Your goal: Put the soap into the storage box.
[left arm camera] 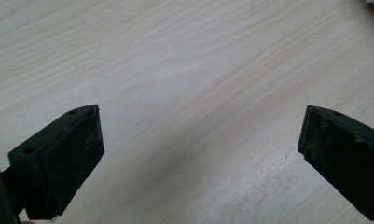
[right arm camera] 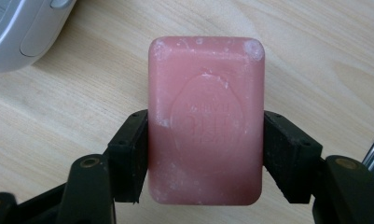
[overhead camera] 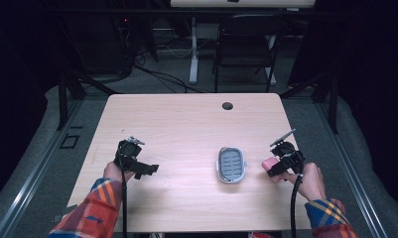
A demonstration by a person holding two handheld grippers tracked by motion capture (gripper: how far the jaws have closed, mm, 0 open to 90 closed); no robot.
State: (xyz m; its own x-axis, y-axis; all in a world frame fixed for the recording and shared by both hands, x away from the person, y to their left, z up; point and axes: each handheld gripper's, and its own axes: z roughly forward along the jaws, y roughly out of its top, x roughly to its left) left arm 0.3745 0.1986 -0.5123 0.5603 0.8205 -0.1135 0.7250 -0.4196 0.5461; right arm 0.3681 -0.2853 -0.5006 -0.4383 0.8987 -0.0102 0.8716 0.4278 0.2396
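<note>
Fingers (right arm camera: 128, 158) of the right gripper (right arm camera: 205, 154) press on the two long sides of a pink soap bar (right arm camera: 205, 121), so the bar is held between them with most of its length reaching out past their tips. On the other side, the left gripper (left arm camera: 201, 140) has its fingers (left arm camera: 72, 158) spread wide with nothing between them, just bare wood.

Largest of all is the tabletop (overhead camera: 186, 124), pale wood that lies under both pairs of fingers. Next comes the grey soap dish (overhead camera: 231, 164), lying ahead of the right fingers and off to one side, near the bar's far end but apart from it; in the right gripper view its rim (right arm camera: 21, 32) shows beyond the bar's far corner. Smallest is the bar itself.

The step in hand looks like carrying the soap to the dish. To do it well, the grip should stay square on the sides, since soap is slick; bring the bar level over the ribbed tray, line its long side up with the dish's, lower until it rests, then open.
</note>
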